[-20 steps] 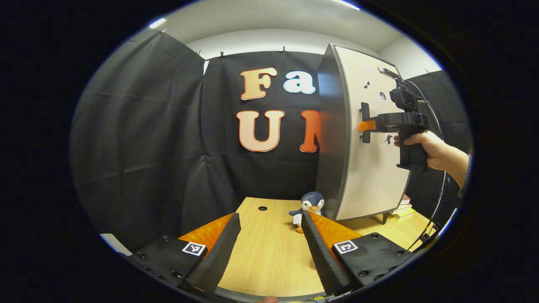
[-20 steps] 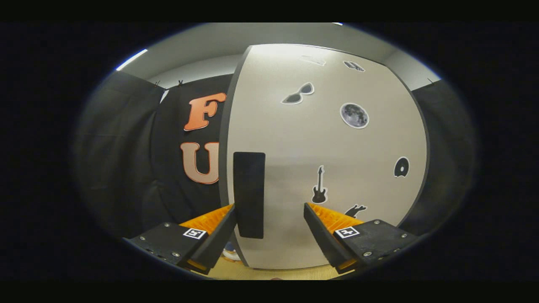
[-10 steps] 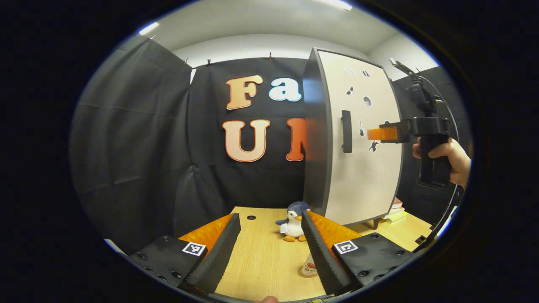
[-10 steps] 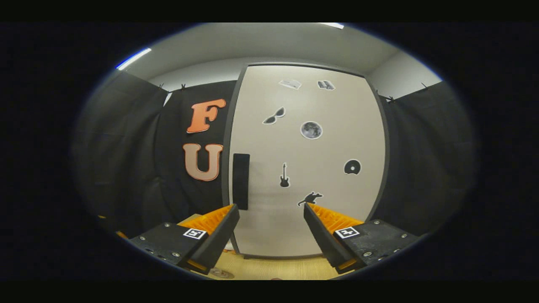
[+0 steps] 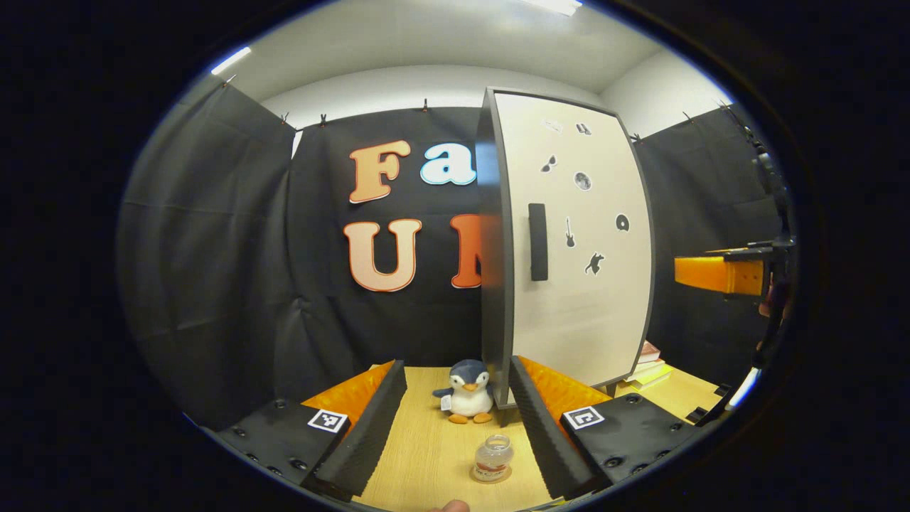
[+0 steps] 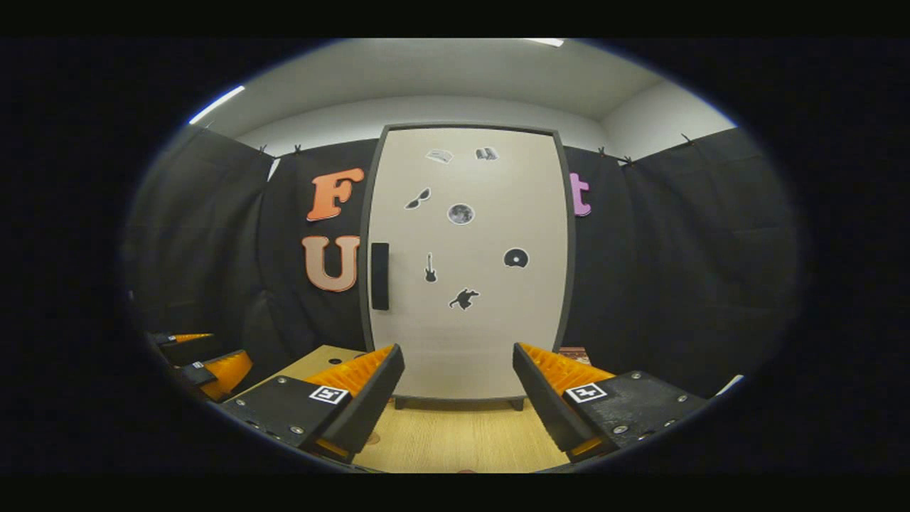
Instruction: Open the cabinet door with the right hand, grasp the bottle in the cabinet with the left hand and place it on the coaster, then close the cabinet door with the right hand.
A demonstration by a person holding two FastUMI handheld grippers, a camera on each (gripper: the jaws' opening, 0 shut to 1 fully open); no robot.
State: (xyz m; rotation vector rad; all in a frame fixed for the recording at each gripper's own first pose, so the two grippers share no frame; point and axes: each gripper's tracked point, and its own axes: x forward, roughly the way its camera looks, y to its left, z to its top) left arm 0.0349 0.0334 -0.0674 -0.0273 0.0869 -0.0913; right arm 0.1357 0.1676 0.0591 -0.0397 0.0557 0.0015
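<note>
My left claw (image 5: 455, 405) hung open above the tabletop (image 5: 434, 455), where the bottle (image 5: 492, 459) sat on its coaster beside a toy penguin (image 5: 466, 391). My right claw (image 6: 458, 387) gaped empty before the closed cabinet door (image 6: 466, 263).

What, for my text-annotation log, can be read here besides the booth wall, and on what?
Bottle label: too small and blurred to read.
Cabinet door stickers: pictures only, no words.
Square coded tags: patterns only, no readable text.
No other text can be made out.
</note>
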